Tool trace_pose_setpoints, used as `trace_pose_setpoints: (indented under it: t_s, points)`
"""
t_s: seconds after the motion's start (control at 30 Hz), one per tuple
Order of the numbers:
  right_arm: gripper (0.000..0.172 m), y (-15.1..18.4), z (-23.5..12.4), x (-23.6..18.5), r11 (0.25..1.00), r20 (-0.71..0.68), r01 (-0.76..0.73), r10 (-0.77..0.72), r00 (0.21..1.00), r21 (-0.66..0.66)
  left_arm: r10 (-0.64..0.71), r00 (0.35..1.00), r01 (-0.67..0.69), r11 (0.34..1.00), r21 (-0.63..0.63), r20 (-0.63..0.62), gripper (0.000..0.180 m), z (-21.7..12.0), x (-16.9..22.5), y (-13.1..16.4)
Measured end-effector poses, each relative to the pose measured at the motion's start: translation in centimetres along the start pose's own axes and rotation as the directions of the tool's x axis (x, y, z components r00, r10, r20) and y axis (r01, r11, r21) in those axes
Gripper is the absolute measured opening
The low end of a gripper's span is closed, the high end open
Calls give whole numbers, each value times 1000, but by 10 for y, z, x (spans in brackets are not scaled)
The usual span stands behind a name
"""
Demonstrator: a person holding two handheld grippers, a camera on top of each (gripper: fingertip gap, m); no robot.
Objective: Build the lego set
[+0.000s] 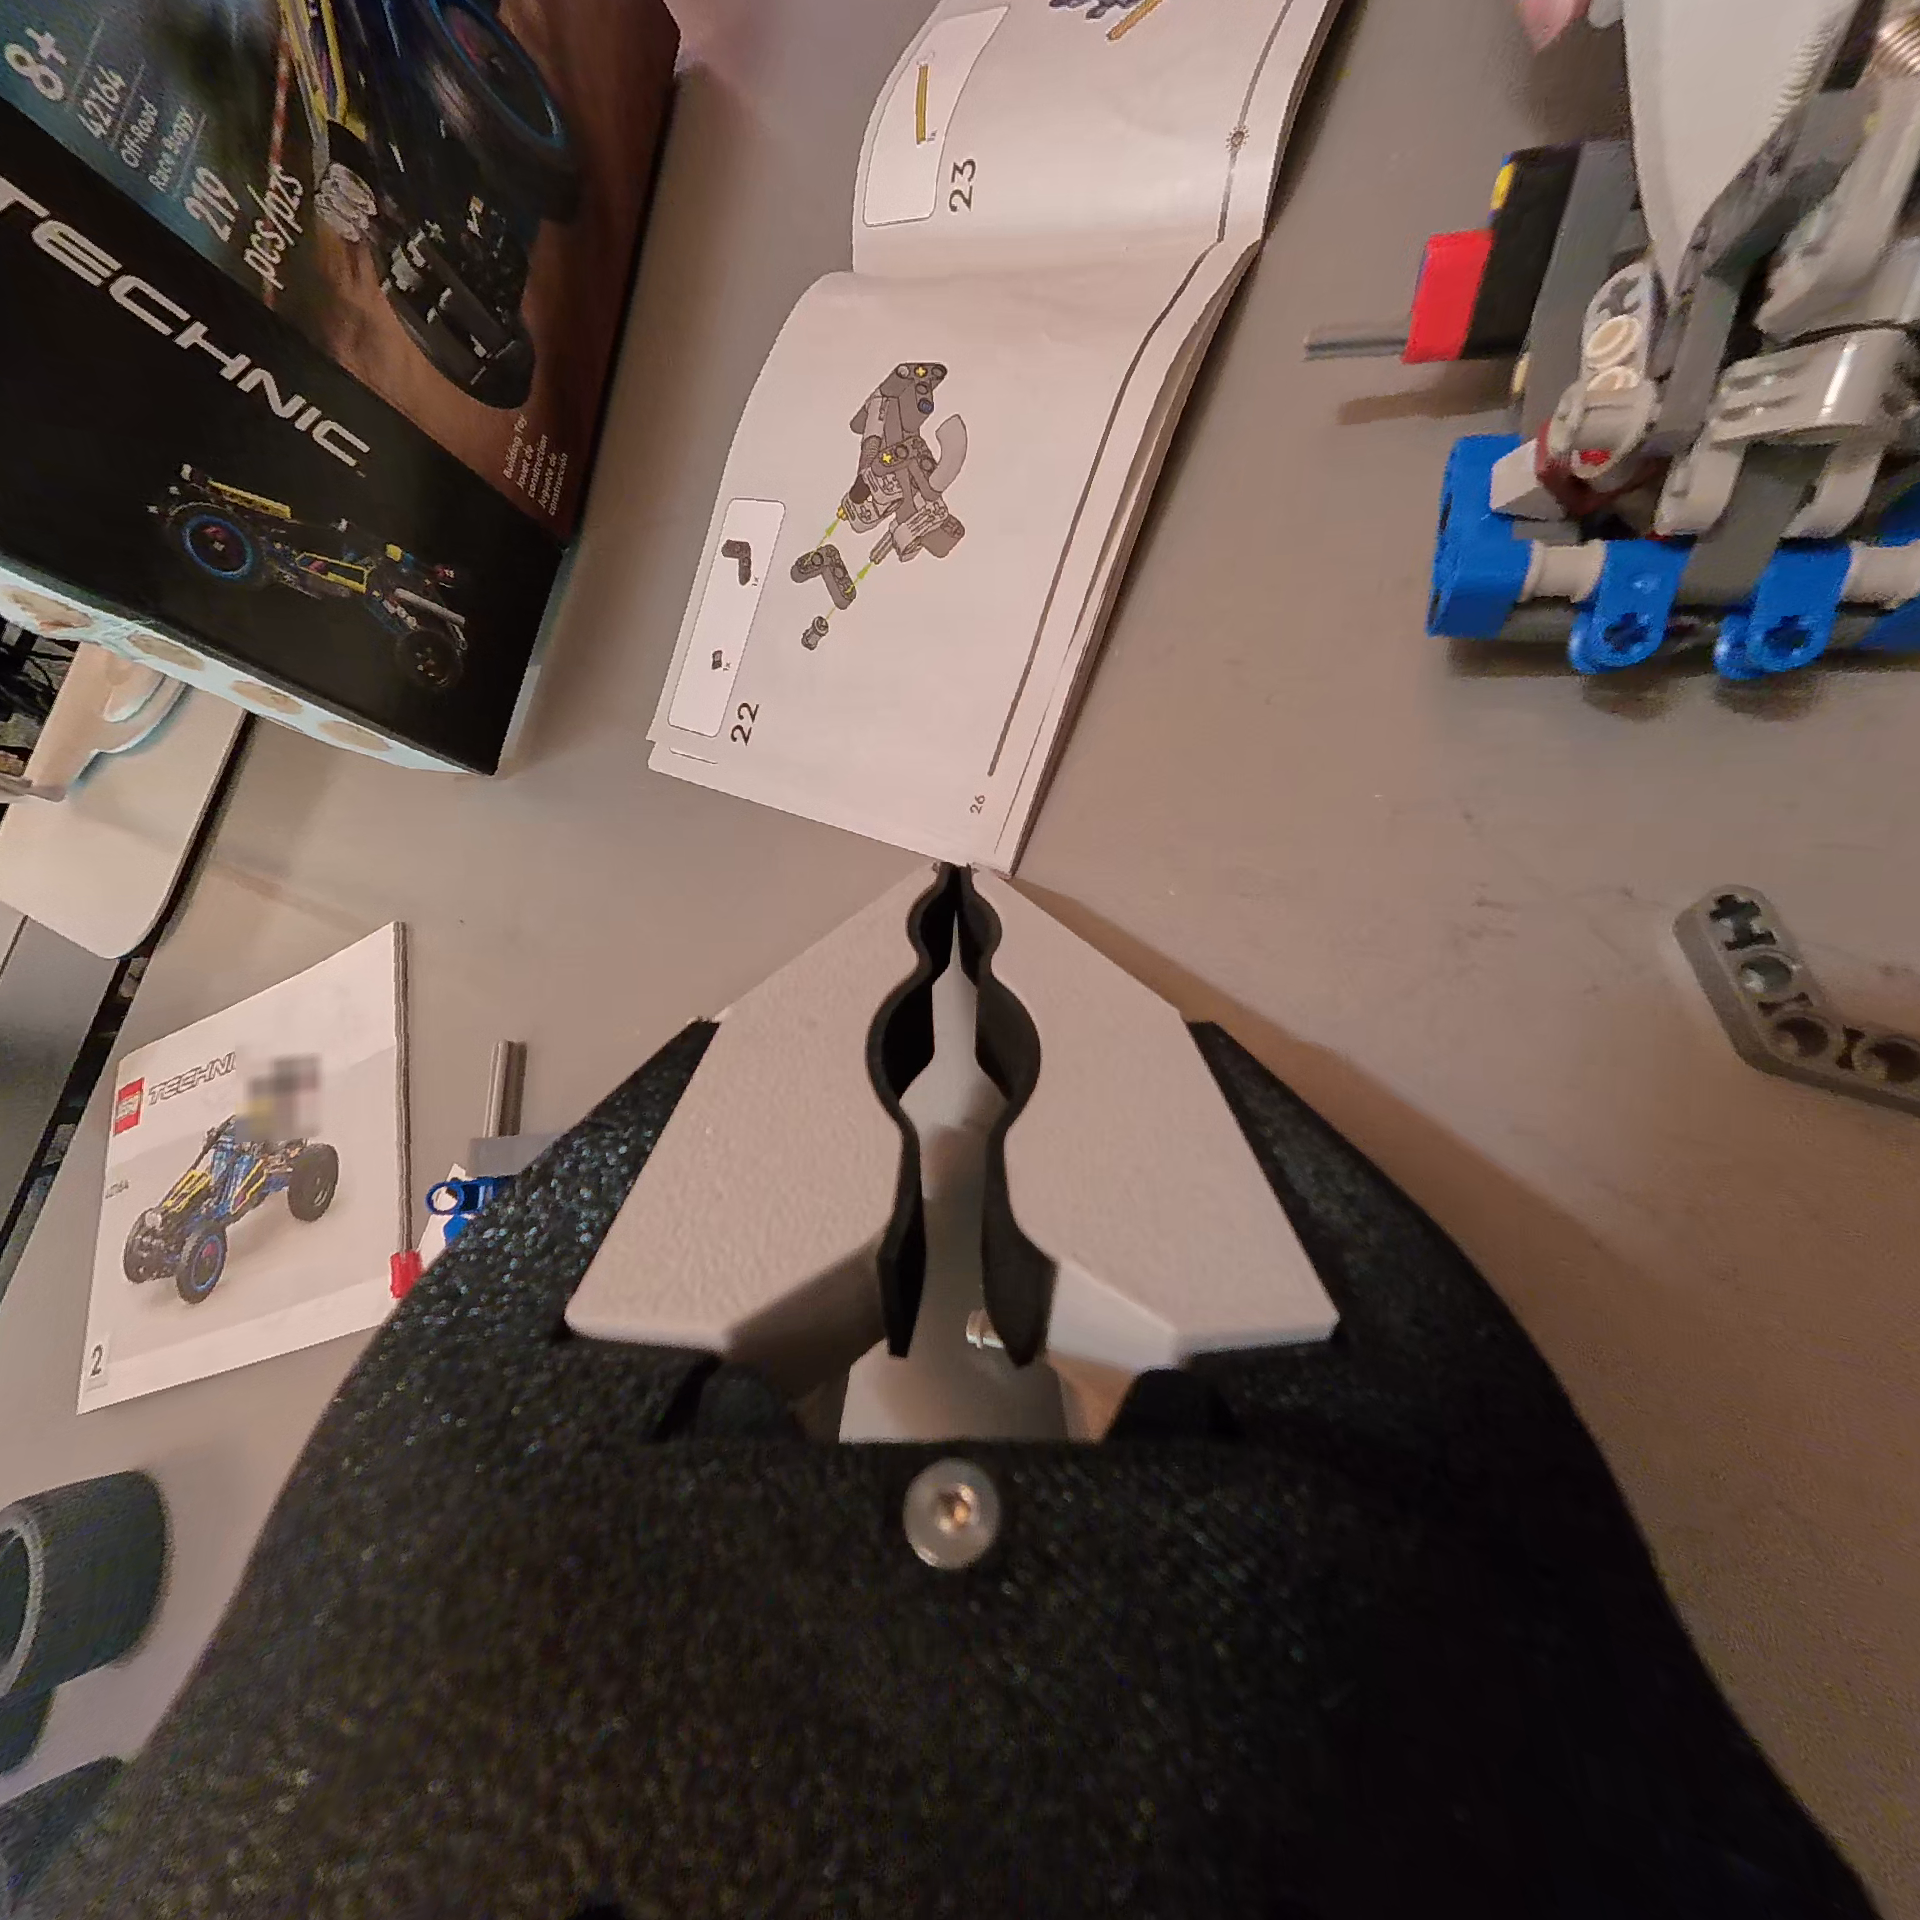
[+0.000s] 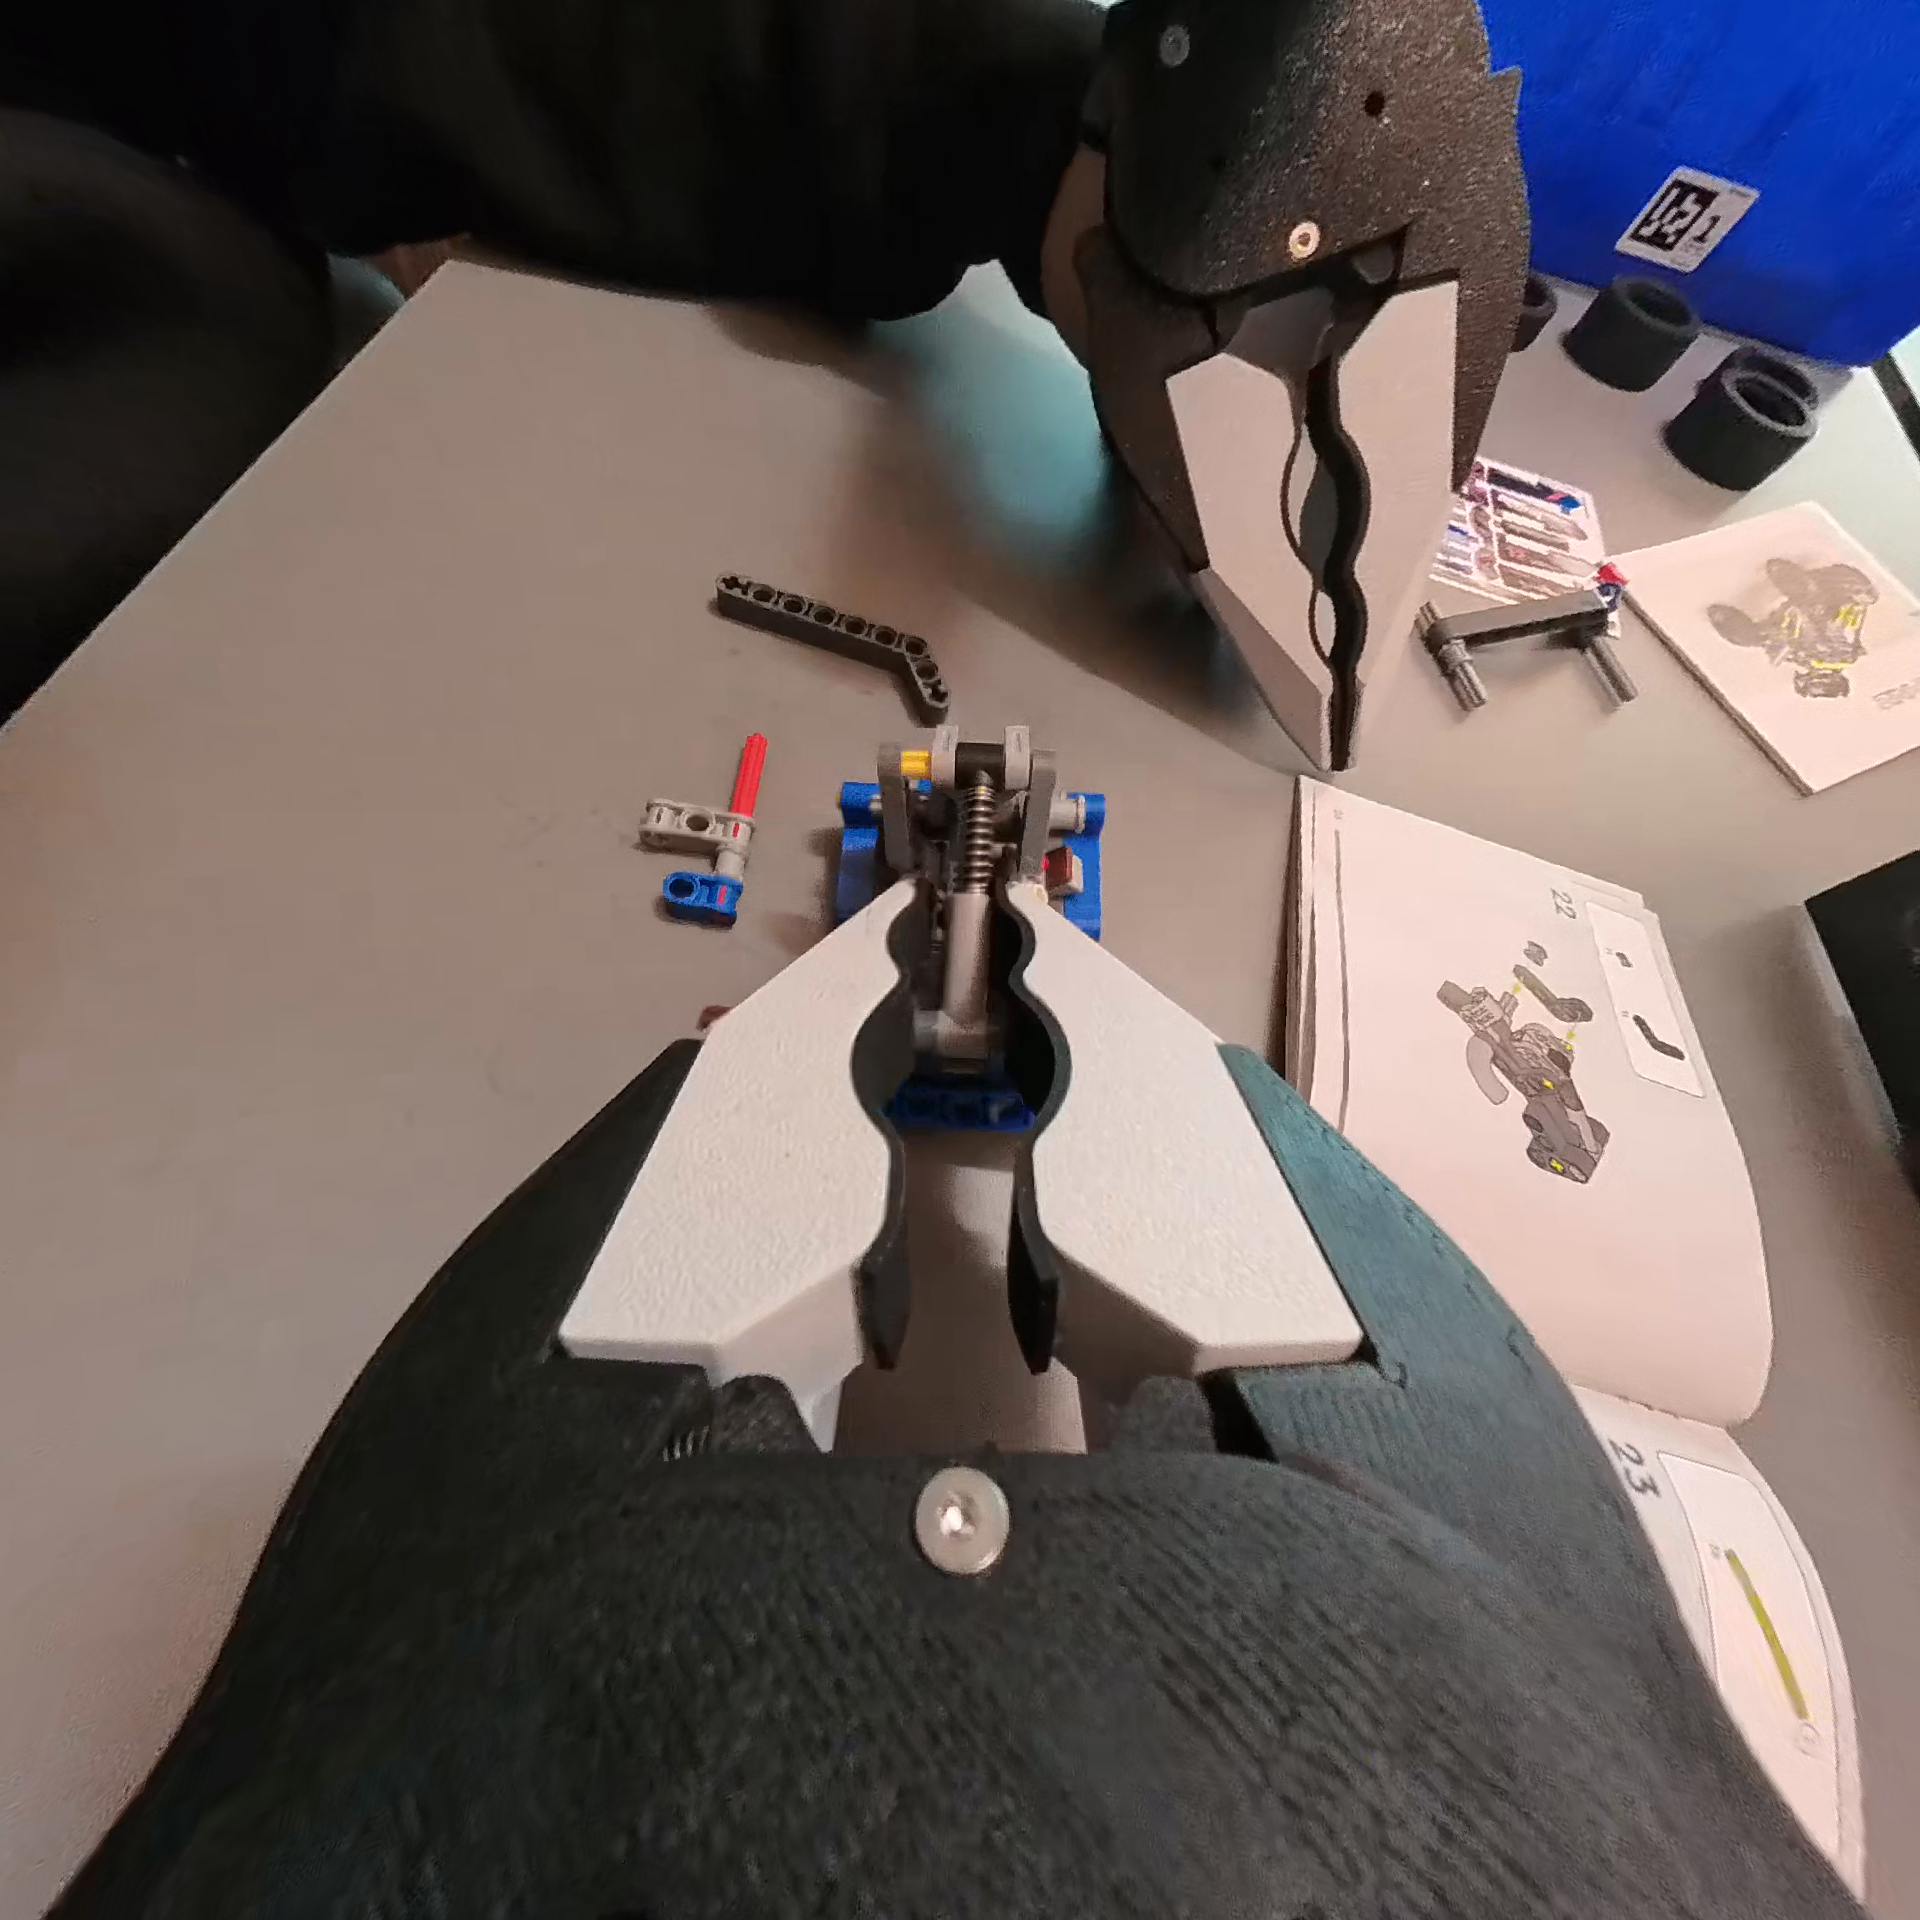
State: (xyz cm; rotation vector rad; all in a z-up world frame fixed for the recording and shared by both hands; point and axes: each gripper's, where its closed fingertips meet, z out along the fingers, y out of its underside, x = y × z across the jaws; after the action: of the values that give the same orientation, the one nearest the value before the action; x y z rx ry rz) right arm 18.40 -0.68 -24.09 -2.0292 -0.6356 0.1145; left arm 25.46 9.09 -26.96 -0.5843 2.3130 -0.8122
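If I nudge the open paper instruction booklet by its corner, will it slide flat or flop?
The open paper instruction booklet probably flexes rather than sliding rigidly: its pages already arch upward. It looks thin and light, so a corner push likely pivots it on the smooth grey table. Loose top pages may lift or turn.

The right gripper's fingers [image 2: 821,997] hide the blue-and-grey brick assembly's [image 2: 977,821] near half; the dark box [image 2: 1870,977] at 3 o'clock is cut off.

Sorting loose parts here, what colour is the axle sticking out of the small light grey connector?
Red axle, clearest in the right wrist view.
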Motion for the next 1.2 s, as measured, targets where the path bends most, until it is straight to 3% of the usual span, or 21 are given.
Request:
trace_pose_setpoints:
  t_s: [0.13, 0.23, 0.4, 0.53, 0.73, 0.9, 1.03, 1.2]
  points:
    - [5, 5, -4, 17, 995, -67, -99, 100, 993, 5, 3, 1000, -3, 1000, 0, 1, 0, 0, 0, 0]
    - [5, 4, -13, 27, 963, -63, -261, 265, 962, 62, 7, 1000, -7, 1000, 2, 4, 0, 0, 0, 0]
    - [4, -10, -40, 42, 821, 45, -501, 509, 859, 273, 15, 1000, -15, 1000, 4, 8, 0, 0, 0, -1]
    - [4, -14, -56, 49, 727, 117, -579, 581, 805, 369, 20, 1000, -20, 1000, 5, 11, 0, -1, 0, -1]
    - [4, -10, -73, 58, 671, 112, -613, 631, 767, 417, 22, 1000, -22, 1000, 7, 13, 0, -1, 0, -1]
    - [4, -4, -107, 62, 736, 8, -487, 548, 837, 470, 22, 1000, -22, 1000, 7, 13, 0, -1, 0, -1]
    - [4, -5, -129, 67, 627, 100, -520, 579, 809, 580, 27, 1000, -27, 1000, 7, 16, 0, -1, 1, -1]
    - [4, 6, -123, 71, 655, 47, -520, 597, 801, 548, 49, 998, -49, 999, 10, 29, 0, -1, 1, -1]
